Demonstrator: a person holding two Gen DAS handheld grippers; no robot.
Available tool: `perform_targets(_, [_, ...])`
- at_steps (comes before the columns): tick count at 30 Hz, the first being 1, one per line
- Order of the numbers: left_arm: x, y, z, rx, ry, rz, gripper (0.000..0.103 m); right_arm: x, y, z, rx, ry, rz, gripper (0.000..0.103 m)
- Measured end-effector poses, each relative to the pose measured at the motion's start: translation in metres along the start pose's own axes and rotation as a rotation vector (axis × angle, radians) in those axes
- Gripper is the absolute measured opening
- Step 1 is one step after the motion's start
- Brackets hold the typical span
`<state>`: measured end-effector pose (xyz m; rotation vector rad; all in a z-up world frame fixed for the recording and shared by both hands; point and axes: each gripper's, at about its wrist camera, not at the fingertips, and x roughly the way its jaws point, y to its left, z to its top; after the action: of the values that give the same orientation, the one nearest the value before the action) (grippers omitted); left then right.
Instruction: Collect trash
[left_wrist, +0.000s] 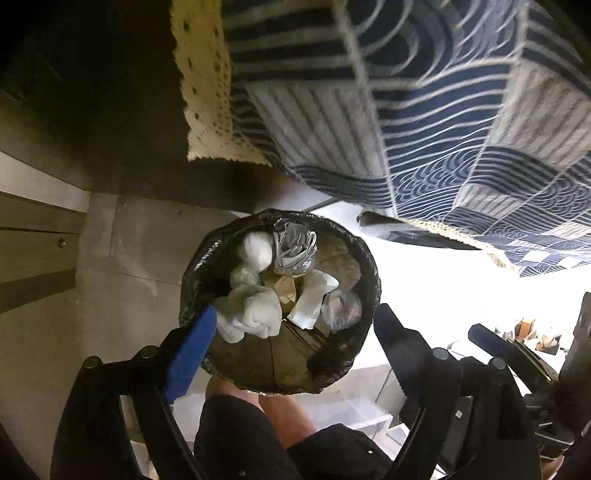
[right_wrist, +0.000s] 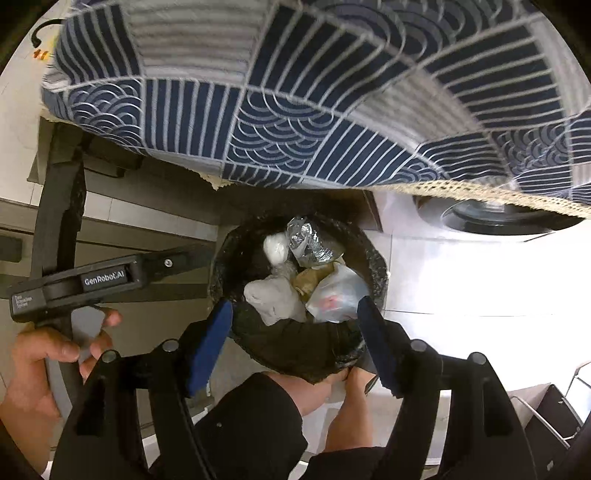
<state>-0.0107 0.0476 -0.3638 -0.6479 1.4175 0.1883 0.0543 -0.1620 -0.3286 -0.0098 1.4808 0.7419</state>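
A round bin lined with a black bag (left_wrist: 354, 354) (right_wrist: 295, 350) stands on the floor below both grippers. It holds crumpled white tissue (left_wrist: 251, 310) (right_wrist: 275, 297), a silver foil wrapper (left_wrist: 295, 247) (right_wrist: 314, 243), a white paper ball (left_wrist: 256, 247) (right_wrist: 275, 247), brown paper and a clear plastic bag (right_wrist: 336, 291). My left gripper (left_wrist: 291, 332) is open above the bin and empty. My right gripper (right_wrist: 295, 332) is open above the bin and empty. The left gripper body (right_wrist: 92, 284) shows at the left of the right wrist view.
A table under a blue and white patterned cloth (left_wrist: 424, 110) (right_wrist: 295, 110) with a cream lace edge overhangs just beyond the bin. The person's knees (right_wrist: 314, 398) are close under the bin. A wire rack (right_wrist: 546, 413) stands at the right. Grey tiled floor and dark panels lie to the left.
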Motion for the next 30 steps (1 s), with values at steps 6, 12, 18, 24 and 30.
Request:
perform_targets(6, [-0.031,-0.008,-0.009,0.016,-0.032,0.003,0.084,-0.046,0.008,-0.009,-0.025,-0.083,-0.017,0.072])
perform_targets(12, [-0.076,-0.030,-0.023,0.089,-0.086,-0.002,0.084,-0.095,0.021,-0.015,-0.043,-0.179,-0.007,0.072])
perform_targets(18, [-0.126,-0.051,-0.035,0.118,-0.175,0.000,0.084,-0.144,0.032,-0.018,-0.057,-0.277,-0.028,0.072])
perform_targets(24, [-0.171,-0.068,-0.044,0.144,-0.249,-0.021,0.084,-0.198,0.041,-0.020,-0.074,-0.405,-0.029,0.085])
perform_targets(30, [-0.224,-0.094,-0.048,0.196,-0.358,-0.034,0.088,-0.247,0.046,-0.018,-0.072,-0.528,-0.045,0.089])
